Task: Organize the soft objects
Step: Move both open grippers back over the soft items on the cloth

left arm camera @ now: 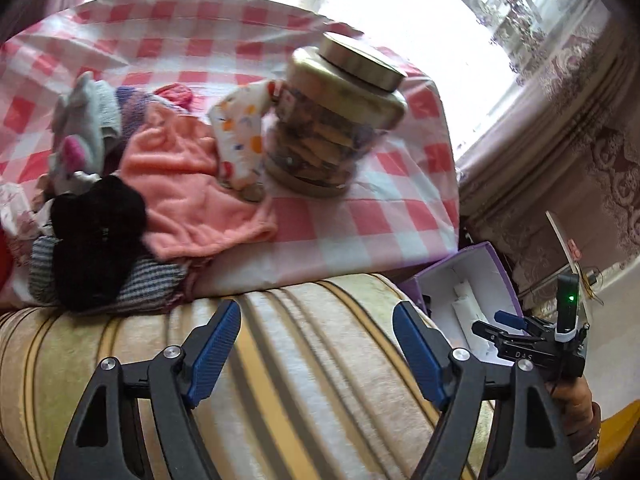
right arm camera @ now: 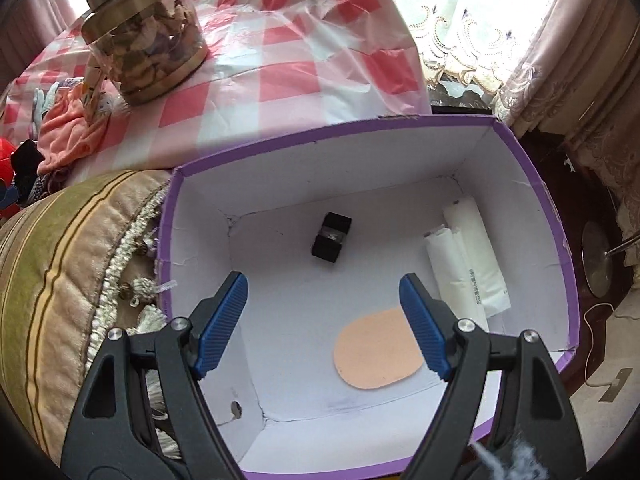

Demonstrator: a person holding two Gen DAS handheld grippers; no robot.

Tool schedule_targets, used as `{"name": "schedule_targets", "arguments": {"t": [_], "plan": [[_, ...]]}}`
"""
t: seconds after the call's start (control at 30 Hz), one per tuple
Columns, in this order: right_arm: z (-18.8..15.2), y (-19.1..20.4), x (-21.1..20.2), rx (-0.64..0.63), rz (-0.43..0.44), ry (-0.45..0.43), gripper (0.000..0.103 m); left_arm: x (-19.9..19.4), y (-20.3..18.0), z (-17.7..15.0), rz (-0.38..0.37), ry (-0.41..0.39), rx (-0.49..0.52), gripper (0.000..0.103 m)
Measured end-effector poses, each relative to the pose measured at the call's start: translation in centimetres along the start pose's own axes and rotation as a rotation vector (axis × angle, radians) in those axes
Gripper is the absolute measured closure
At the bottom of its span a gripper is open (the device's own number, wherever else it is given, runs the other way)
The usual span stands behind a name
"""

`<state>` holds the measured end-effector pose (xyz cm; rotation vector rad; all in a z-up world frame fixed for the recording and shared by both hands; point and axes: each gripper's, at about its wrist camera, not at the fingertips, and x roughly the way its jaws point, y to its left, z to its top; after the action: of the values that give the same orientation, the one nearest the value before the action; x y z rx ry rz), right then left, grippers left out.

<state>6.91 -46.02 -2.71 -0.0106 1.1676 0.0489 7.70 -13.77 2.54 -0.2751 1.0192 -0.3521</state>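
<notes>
Soft objects (left arm camera: 120,184) are lying heaped at the worktop's (left arm camera: 340,220) left edge. Left gripper (left arm camera: 316,344) is hovering empty, fingers apart; it should be targeting one top item. Right gripper (right arm camera: 324,320), likewise spread and empty, is hanging over the purple box (right arm camera: 532,184).

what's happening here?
A person holds a tool in each hand, both open and empty. The right tool hangs over the purple box, which holds white rolls, a small black item and a peach pad. The left tool faces the pile of soft clothes on the checked cloth.
</notes>
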Motion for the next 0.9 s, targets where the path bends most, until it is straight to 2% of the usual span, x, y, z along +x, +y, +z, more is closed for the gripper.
{"name": "schedule_targets", "arguments": {"t": [0.2, 0.57, 0.73, 0.9], "plan": [[2.0, 5.2, -1.4, -0.110, 0.036, -0.038, 0.022, -2.9, 5.1, -0.5, 0.038, -0.071, -0.099, 0.033], [6.7, 15.0, -3.2, -0.365, 0.068, -0.111, 0.022, -5.5, 9.4, -0.6, 0.059, -0.139, -0.158, 0.041], [8.3, 19.6, -3.7, -0.511, 0.087, -0.136, 0.022, -7.1, 10.2, 1.7, 0.106, -0.209, -0.123, 0.041], [8.7, 22.3, -3.0, -0.658, 0.037, -0.131, 0.022, -8.1, 10.4, 5.7, 0.129, -0.268, -0.084, 0.041]]}}
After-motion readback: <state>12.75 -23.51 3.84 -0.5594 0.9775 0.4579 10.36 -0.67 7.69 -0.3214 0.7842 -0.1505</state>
